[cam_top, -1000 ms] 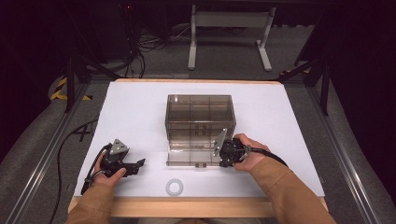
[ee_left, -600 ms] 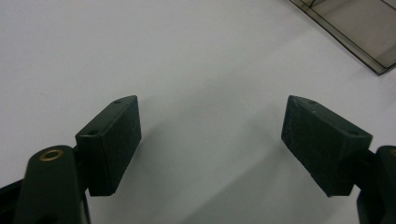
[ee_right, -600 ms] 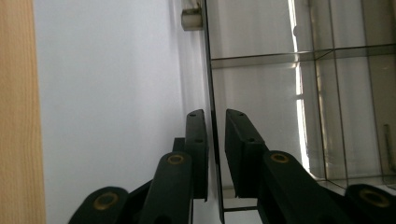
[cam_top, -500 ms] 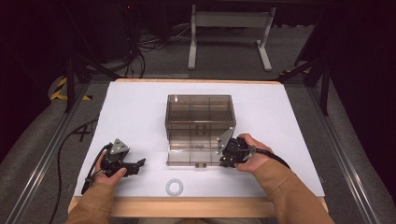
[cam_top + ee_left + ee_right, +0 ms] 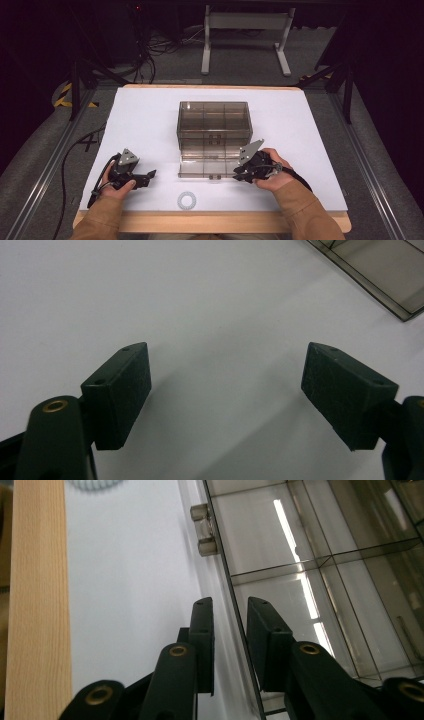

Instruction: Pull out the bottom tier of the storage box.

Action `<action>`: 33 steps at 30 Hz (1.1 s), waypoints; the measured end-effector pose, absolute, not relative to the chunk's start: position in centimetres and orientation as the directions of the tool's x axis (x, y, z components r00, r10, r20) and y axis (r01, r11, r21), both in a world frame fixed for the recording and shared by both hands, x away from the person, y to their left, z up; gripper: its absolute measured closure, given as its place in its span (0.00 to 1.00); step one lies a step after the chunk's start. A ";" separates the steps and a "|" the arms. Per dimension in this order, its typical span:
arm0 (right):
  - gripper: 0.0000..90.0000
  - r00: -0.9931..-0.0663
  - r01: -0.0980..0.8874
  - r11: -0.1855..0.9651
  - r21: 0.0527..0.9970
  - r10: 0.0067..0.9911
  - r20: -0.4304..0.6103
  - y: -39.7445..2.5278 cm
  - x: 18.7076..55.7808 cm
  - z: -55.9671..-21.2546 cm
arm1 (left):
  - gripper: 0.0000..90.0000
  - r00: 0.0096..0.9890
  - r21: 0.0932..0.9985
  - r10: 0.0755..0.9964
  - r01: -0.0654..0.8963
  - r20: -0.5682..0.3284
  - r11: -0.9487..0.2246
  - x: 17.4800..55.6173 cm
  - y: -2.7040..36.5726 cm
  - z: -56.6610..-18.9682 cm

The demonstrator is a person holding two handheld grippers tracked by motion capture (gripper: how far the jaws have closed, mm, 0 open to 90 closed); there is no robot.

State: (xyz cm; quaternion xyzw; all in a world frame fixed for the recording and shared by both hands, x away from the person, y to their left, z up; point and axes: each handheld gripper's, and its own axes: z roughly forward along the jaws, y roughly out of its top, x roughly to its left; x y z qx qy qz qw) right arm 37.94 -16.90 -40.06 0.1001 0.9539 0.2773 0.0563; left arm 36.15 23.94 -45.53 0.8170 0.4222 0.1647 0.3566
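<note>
Smoky clear plastic organizer box sits mid-surface, its lid folded open toward the person. Right claw straddles the lid's front edge, jaws nearly pressed together on it. Left claw rests spread wide over bare white surface

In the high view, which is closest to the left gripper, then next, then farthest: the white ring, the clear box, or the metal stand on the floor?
From the left gripper:
1. White ring, on the table's near edge, just to the gripper's right.
2. Clear box, mid-table, with its open lid lying toward the person.
3. Metal stand, on the floor beyond the table.
</note>
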 end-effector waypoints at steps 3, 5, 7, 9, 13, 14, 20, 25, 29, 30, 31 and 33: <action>0.81 -0.965 0.187 0.785 0.590 0.258 -0.038 -17.3 37.7 -40.2 | 0.23 0.586 0.723 0.809 0.573 -0.033 -0.386 36.1 23.9 -45.5; 0.81 -0.961 0.200 0.770 0.606 0.276 -0.034 -17.4 37.6 -40.3 | 0.23 0.588 0.720 0.809 0.574 -0.030 -0.391 36.1 23.9 -45.5; 0.82 -0.957 0.206 0.765 0.610 0.287 -0.038 -17.5 37.6 -40.2 | 0.23 0.587 0.720 0.809 0.573 -0.029 -0.391 36.1 23.9 -45.5; 0.82 -0.953 0.218 0.757 0.616 0.300 -0.032 -17.4 37.5 -40.2 | 0.23 0.585 0.724 0.810 0.571 -0.028 -0.387 36.2 23.9 -45.5; 0.82 -0.947 0.234 0.747 0.622 0.321 -0.029 -17.1 37.4 -40.2 | 0.23 0.581 0.727 0.813 0.571 -0.030 -0.382 36.2 23.9 -45.5; 0.82 -0.946 0.236 0.745 0.624 0.323 -0.028 -17.0 37.3 -40.2 | 0.23 0.580 0.728 0.814 0.570 -0.029 -0.381 36.2 23.9 -45.4; 0.83 -0.937 0.254 0.724 0.641 0.348 -0.021 -16.4 37.0 -40.1 | 0.23 0.583 0.727 0.812 0.572 -0.034 -0.380 36.3 23.8 -45.5; 0.79 -0.933 0.264 0.709 0.654 0.359 -0.012 -16.0 37.0 -40.0 | 0.23 0.585 0.721 0.811 0.575 -0.033 -0.385 36.3 23.8 -45.5; 0.79 -0.930 0.273 0.702 0.657 0.368 -0.007 -15.7 36.9 -40.0 | 0.23 0.585 0.722 0.810 0.575 -0.033 -0.386 36.3 23.8 -45.5; 0.79 -0.930 0.273 0.702 0.657 0.368 -0.007 -15.7 36.9 -40.0 | 0.23 0.585 0.722 0.811 0.575 -0.032 -0.386 36.3 23.8 -45.5; 0.79 -0.928 0.273 0.704 0.656 0.372 -0.013 -15.6 36.9 -40.0 | 0.23 0.585 0.722 0.810 0.575 -0.034 -0.385 36.3 23.8 -45.5; 0.78 -0.931 0.271 0.704 0.657 0.366 -0.008 -15.3 36.8 -40.1 | 0.23 0.584 0.722 0.811 0.576 -0.034 -0.384 36.3 23.8 -45.5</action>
